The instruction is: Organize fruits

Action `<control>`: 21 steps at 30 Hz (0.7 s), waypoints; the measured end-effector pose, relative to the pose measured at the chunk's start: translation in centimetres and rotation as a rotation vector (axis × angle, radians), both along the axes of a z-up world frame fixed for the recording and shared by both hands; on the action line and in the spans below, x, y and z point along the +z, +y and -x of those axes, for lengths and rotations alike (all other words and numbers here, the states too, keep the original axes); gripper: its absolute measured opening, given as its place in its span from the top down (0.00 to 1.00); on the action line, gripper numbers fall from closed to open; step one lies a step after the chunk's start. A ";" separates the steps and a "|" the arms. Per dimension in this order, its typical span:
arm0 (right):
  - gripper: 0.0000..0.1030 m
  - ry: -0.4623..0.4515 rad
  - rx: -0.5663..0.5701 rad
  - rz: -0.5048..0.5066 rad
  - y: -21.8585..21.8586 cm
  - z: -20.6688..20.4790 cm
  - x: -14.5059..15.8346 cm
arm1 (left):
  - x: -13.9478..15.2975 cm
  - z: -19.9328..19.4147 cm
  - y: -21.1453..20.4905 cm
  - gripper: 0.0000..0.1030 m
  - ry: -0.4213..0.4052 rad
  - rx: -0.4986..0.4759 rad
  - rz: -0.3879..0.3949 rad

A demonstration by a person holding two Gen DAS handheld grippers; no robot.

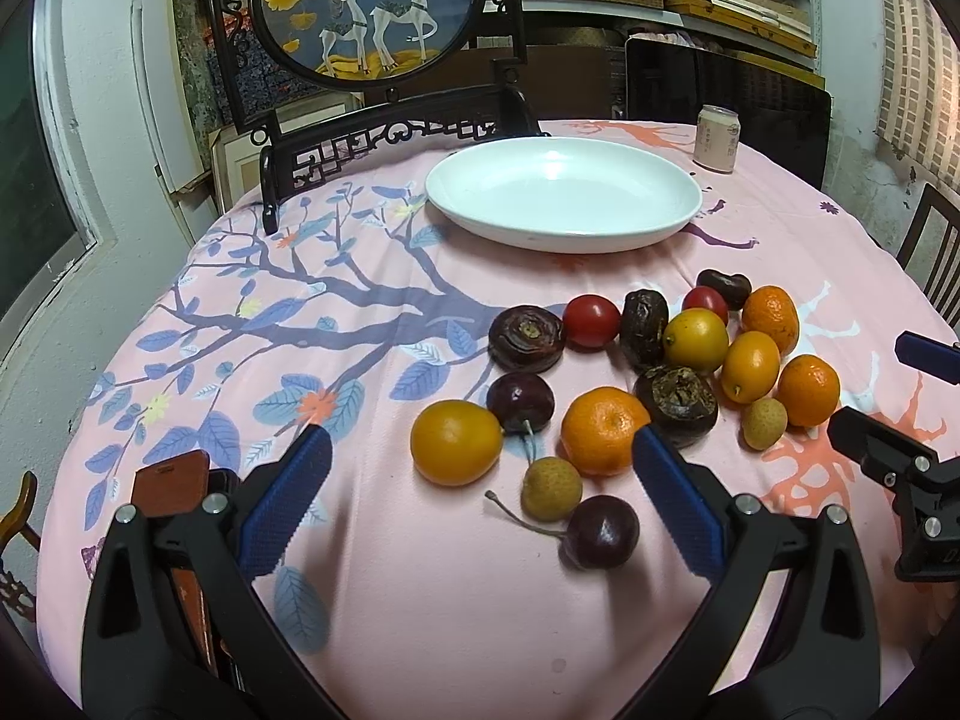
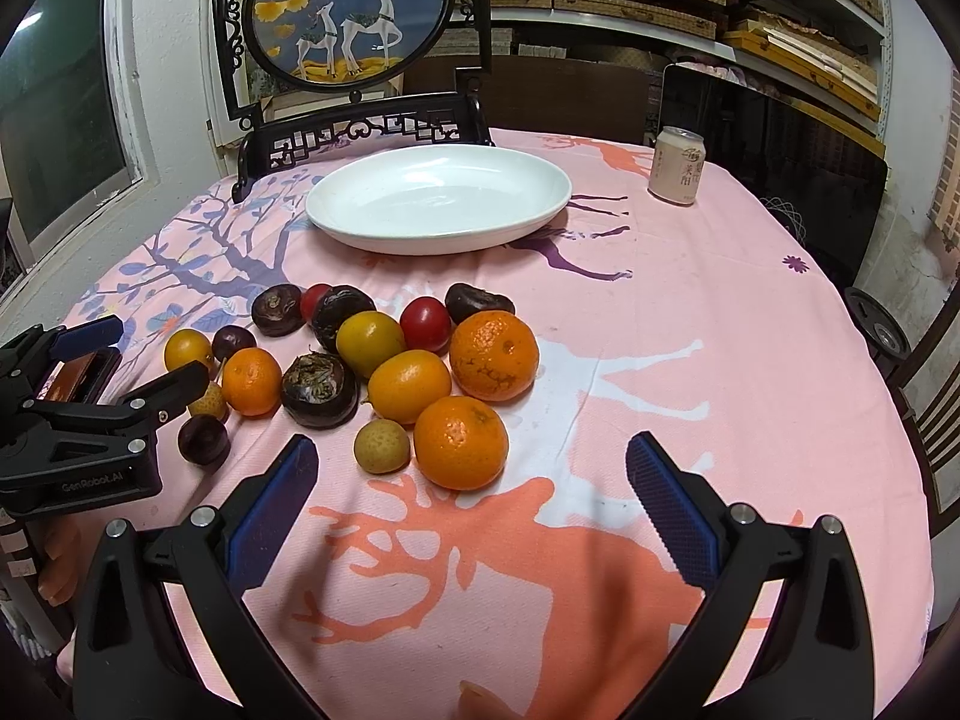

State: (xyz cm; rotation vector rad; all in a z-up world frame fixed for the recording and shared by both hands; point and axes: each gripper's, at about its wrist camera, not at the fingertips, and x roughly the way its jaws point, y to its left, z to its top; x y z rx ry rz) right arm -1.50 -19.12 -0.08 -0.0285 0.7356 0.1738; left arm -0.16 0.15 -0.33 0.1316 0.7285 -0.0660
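The fruit sits in a loose heap on the pink cloth of the counter, just in front of the white plate, which holds nothing yet. These look like light, round pieces that would roll at a nudge: the small oranges seem firm with a grippy peel, best taken across the middle, while the dark cherries and red tomatoes look smooth, thin-skinned and easy to bruise, so a soft squeeze would suit them. The left gripper hangs low over the near edge of the heap, its fingers spread wide and holding nothing, with an orange, a small tan fruit and a cherry lying between them. The right gripper is likewise wide open and empty, level and pointing at the nearest orange.
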 end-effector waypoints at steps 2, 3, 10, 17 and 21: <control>0.01 0.001 0.000 -0.001 0.0 0.0 0.0 | 0.0 0.0 0.0 0.02 -0.003 0.002 -0.003; 0.01 0.001 0.000 0.000 0.0 0.0 0.0 | 0.1 0.1 0.1 0.02 -0.004 0.003 -0.004; 0.01 0.000 0.000 -0.001 0.0 0.0 0.0 | 0.2 0.2 -0.1 0.02 -0.027 0.027 -0.032; 0.01 0.001 0.000 -0.001 0.0 0.0 0.0 | 0.2 0.3 -0.1 0.02 -0.035 0.031 -0.035; 0.01 0.000 0.001 -0.001 0.1 0.0 0.0 | 0.2 0.2 -0.1 0.02 -0.034 0.031 -0.035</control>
